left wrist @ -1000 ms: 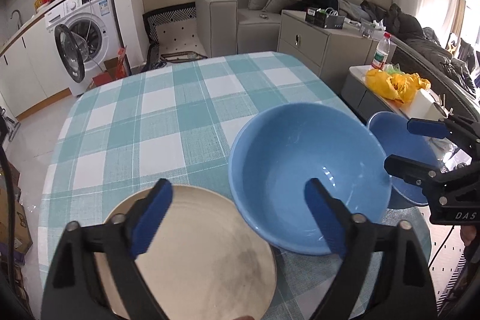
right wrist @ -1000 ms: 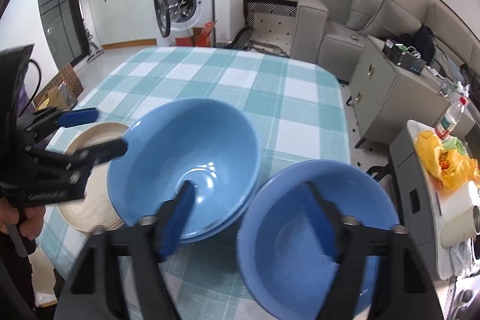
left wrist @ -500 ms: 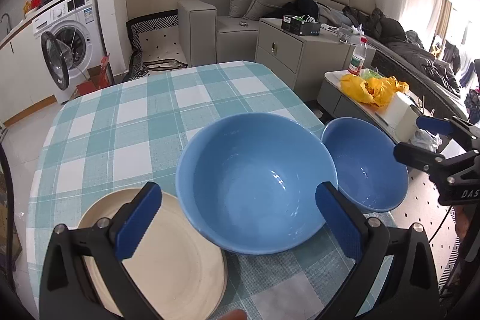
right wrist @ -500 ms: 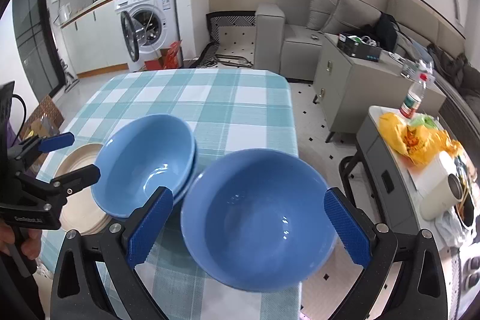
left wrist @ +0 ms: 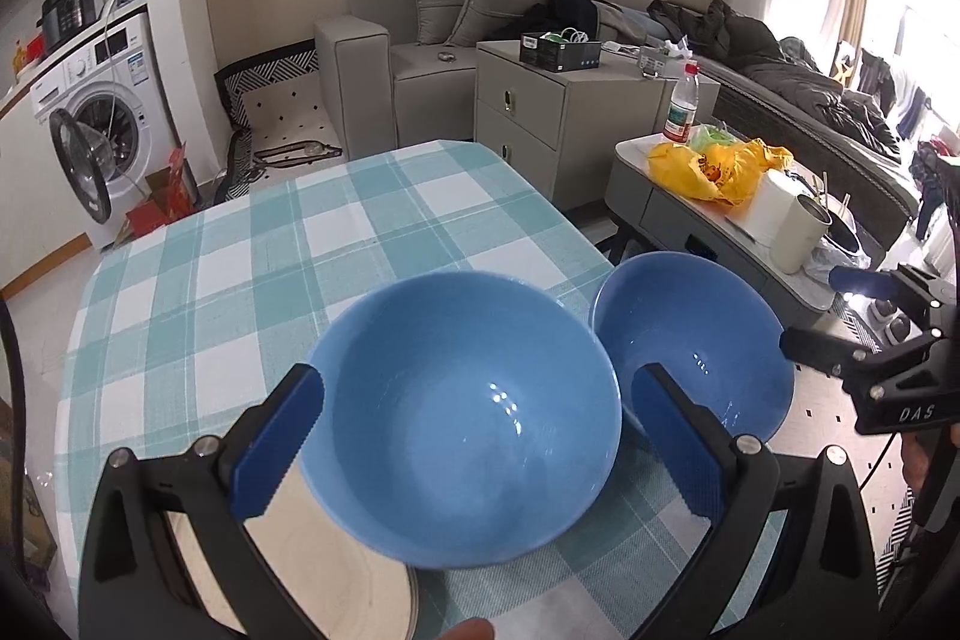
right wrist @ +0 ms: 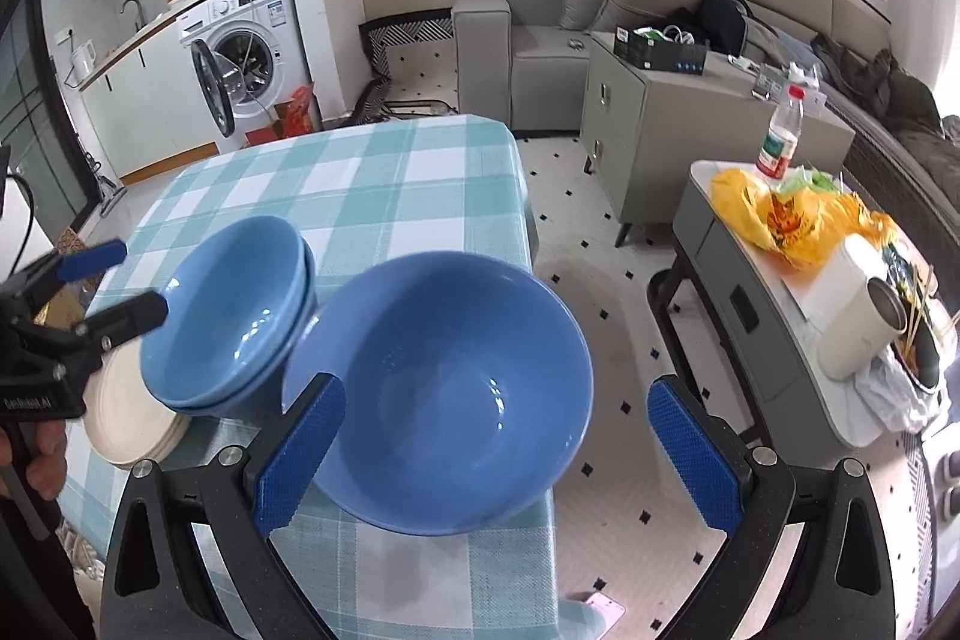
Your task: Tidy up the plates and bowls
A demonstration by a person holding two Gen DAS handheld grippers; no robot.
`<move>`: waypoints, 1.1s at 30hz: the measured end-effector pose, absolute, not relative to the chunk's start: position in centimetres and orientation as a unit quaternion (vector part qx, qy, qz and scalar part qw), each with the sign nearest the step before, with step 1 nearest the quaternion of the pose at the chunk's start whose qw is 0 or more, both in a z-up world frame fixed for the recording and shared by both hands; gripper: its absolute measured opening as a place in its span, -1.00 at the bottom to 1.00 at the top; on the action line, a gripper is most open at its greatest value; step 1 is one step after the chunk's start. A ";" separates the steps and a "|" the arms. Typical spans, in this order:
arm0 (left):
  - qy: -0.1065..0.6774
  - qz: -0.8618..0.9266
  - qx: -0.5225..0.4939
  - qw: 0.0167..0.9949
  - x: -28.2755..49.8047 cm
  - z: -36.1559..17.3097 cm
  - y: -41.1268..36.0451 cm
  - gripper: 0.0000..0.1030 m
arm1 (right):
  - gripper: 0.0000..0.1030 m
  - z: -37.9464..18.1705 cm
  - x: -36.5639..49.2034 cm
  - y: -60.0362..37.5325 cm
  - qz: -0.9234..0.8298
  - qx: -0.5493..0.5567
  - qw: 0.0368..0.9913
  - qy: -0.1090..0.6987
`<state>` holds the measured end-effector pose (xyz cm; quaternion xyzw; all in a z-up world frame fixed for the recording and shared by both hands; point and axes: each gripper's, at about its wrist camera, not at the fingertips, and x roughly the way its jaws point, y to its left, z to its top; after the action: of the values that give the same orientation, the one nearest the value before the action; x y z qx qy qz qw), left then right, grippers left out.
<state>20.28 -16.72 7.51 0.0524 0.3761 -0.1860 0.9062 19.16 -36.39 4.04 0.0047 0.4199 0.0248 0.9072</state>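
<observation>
The left gripper (left wrist: 474,454) has just been opening; its jaws stand wide around a stack of 2 blue bowls (left wrist: 462,436) at lower centre, clear of the rim. The right gripper (right wrist: 495,451), jaws likewise just spread, frames a single blue bowl (right wrist: 444,394) without touching. Cream plates (right wrist: 129,421) lie lower left on the checked tablecloth (right wrist: 360,190).

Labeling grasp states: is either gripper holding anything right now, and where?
Nothing is held. The left gripper and the right gripper have just opened wide; the pads clear the stacked blue ceramic bowls and the single blue ceramic bowl.
</observation>
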 end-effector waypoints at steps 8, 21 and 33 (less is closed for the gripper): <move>0.385 -0.208 0.063 0.897 21.4 7.1 -18.7 1.00 | 0.99 2.1 19.7 -37.6 0.007 0.015 0.899 0.438; 0.392 -0.231 0.070 0.888 21.5 6.1 -20.3 1.00 | 0.99 -2.2 20.7 -40.7 -0.029 0.035 0.879 0.474; 0.382 -0.272 0.102 0.877 20.3 5.3 -22.7 0.99 | 0.99 -3.9 20.6 -42.1 -0.029 0.052 0.875 0.481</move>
<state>20.32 -22.65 5.30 0.1020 0.3821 -0.2715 0.8774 20.65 -42.12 -3.85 0.0521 0.4814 -0.0287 0.8745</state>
